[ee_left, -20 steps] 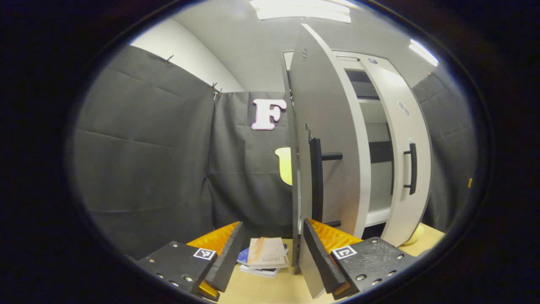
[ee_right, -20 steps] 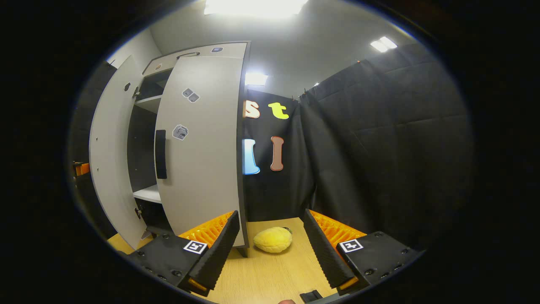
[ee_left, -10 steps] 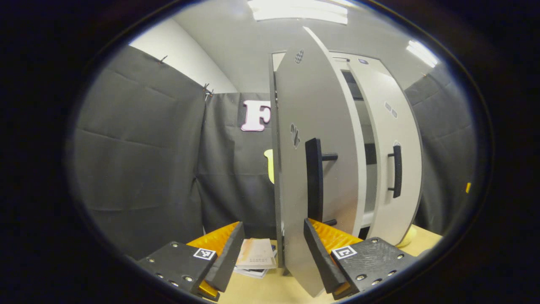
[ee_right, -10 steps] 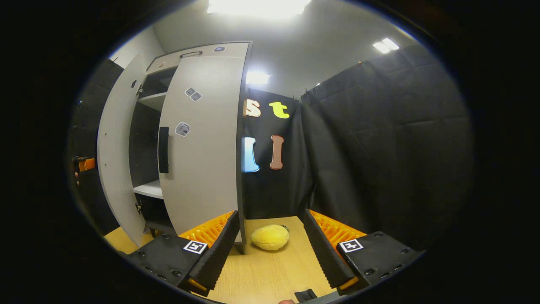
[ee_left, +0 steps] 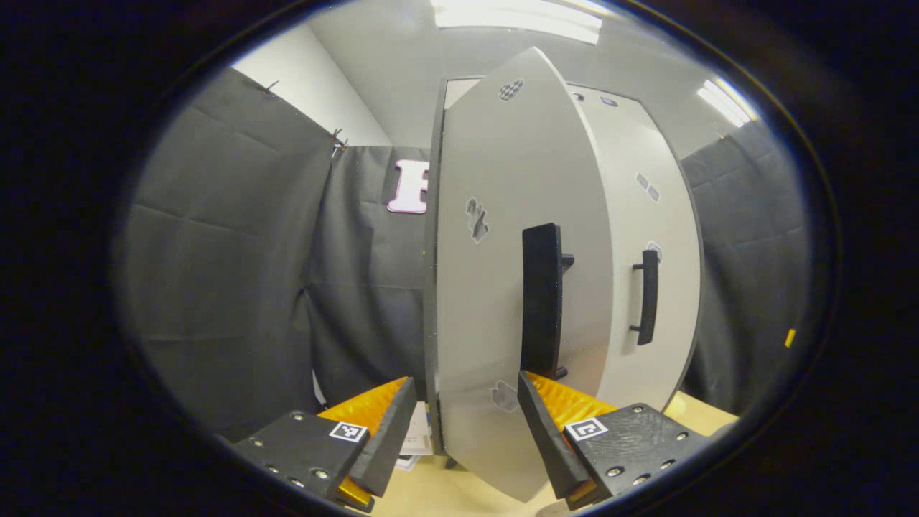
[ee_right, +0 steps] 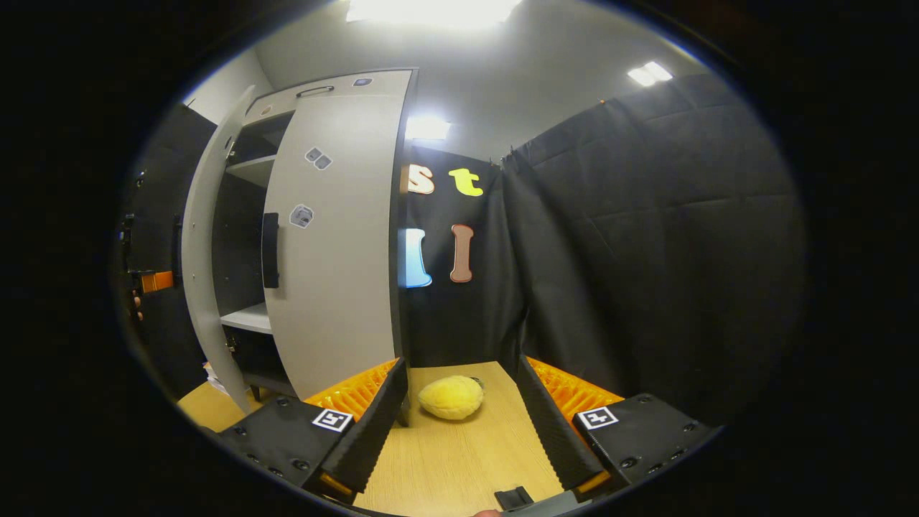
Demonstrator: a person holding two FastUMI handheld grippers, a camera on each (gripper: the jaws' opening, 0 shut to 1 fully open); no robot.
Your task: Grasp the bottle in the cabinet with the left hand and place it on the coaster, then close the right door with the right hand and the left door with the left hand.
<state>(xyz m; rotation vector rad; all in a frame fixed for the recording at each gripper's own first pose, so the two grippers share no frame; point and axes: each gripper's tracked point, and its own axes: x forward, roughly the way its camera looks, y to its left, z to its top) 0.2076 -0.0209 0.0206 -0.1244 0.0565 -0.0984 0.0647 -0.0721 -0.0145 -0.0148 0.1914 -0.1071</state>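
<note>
Left gripper (ee_left: 465,424): fingers spread apart, nothing between them. Right gripper (ee_right: 463,424): fingers likewise apart, holding nothing.

We counted one cabinet (ee_right: 337,86) with two doors, the left door (ee_left: 495,287) and the right door (ee_left: 657,215), each bearing one handle: one (ee_left: 540,298) and another (ee_left: 648,296). We saw two shelves (ee_right: 248,317) inside, one yellow toy (ee_right: 451,397) on one desk (ee_right: 459,459), and two tools (ee_left: 467,431) (ee_right: 463,431).
</note>
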